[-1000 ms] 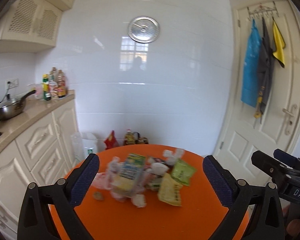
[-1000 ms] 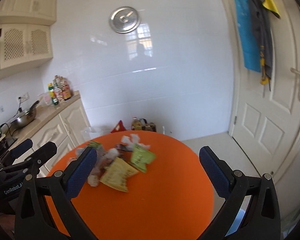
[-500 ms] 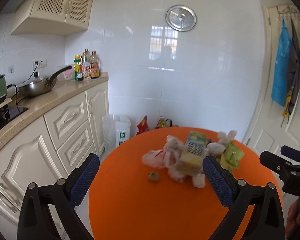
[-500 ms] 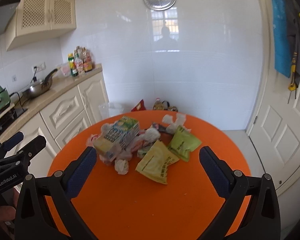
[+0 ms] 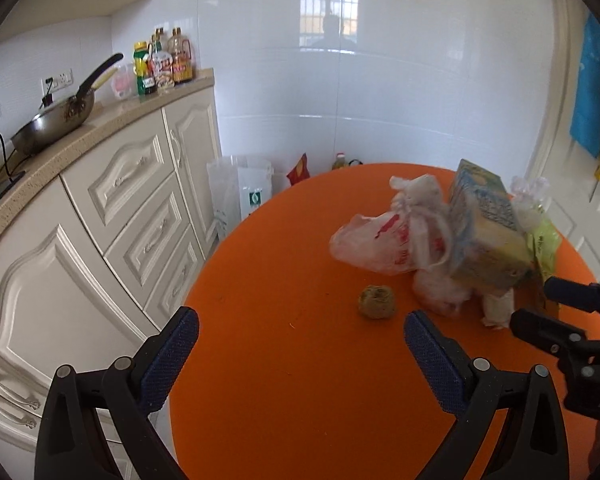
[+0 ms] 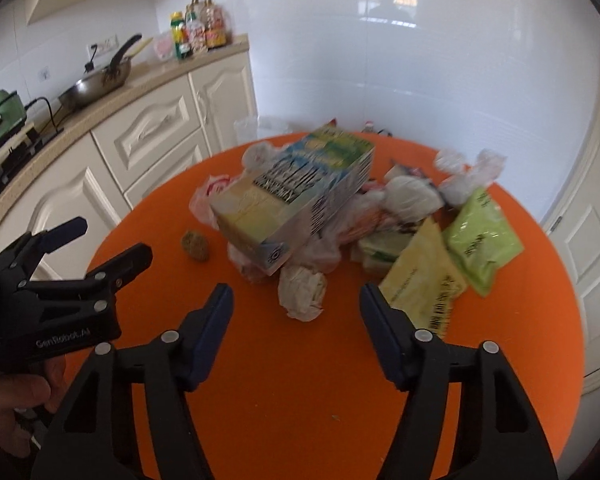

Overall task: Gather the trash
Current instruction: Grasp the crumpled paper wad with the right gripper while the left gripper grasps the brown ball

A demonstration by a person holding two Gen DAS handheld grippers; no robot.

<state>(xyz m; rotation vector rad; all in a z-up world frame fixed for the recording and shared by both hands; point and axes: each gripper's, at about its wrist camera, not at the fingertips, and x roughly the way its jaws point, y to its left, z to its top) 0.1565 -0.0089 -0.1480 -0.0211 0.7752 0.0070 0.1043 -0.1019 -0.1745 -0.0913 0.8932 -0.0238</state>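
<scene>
A pile of trash lies on the round orange table [image 5: 284, 360]: a milk carton [image 6: 296, 200] resting on a white plastic bag [image 5: 380, 244], a crumpled paper wad [image 6: 302, 290], a yellow packet [image 6: 420, 280], a green packet [image 6: 480, 236] and a small brown ball [image 5: 376, 301]. My right gripper [image 6: 296, 296] hovers low over the table and its jaws are closing. The paper wad sits just ahead between them, with gaps on both sides. My left gripper [image 5: 298, 332] is open over bare table, and the brown ball is just beyond its right finger.
Cream cabinets [image 5: 132, 208] and a counter with a wok [image 5: 56, 120] and bottles [image 5: 160, 64] run along the left. A bin lined with a white plastic bag [image 5: 240, 192] stands on the floor behind the table. A white door [image 6: 596, 264] is on the right.
Both grippers have dropped towards the table and tilted down. The left view has swung left of the pile. The right jaws have narrowed around the paper wad.
</scene>
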